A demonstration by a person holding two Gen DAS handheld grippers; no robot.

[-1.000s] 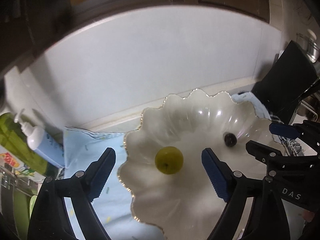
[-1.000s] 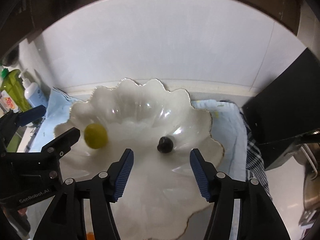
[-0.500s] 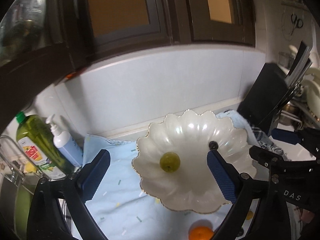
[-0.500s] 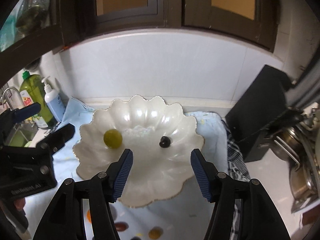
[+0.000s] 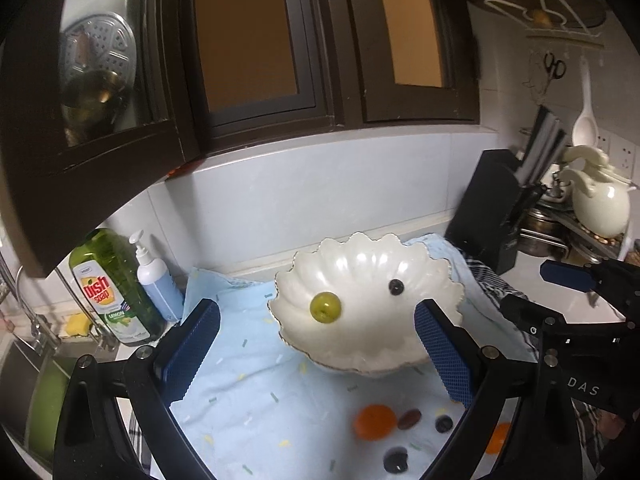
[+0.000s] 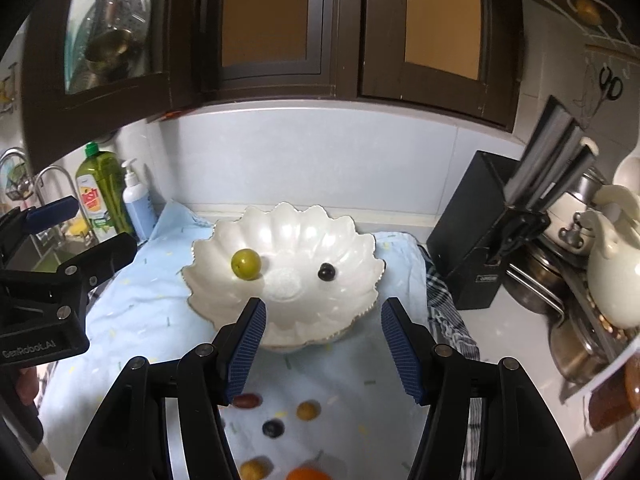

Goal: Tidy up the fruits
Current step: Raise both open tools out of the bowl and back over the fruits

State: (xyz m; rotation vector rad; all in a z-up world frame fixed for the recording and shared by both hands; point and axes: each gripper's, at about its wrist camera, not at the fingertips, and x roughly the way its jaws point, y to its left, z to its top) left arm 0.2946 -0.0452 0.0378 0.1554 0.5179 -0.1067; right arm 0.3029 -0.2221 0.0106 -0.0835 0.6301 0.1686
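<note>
left claw (image 5: 316,344) spread, empty | right claw (image 6: 322,346) spread, empty | bowl (image 6: 352,296): 1 green fruit (image 6: 246,264), 1 dark berry (image 6: 326,271)

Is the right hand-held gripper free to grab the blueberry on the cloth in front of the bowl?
Probably yes: the right hand-held gripper is open and empty, and the blueberry lies uncovered just below it.

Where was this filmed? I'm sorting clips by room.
Most likely a home kitchen counter: a dish soap bottle beside a sink tap, a knife block, and dark wall cabinets above.

green bottle (image 5: 110,284) reads "dish soap", "lemon"; right gripper (image 5: 576,390) "das".
</note>
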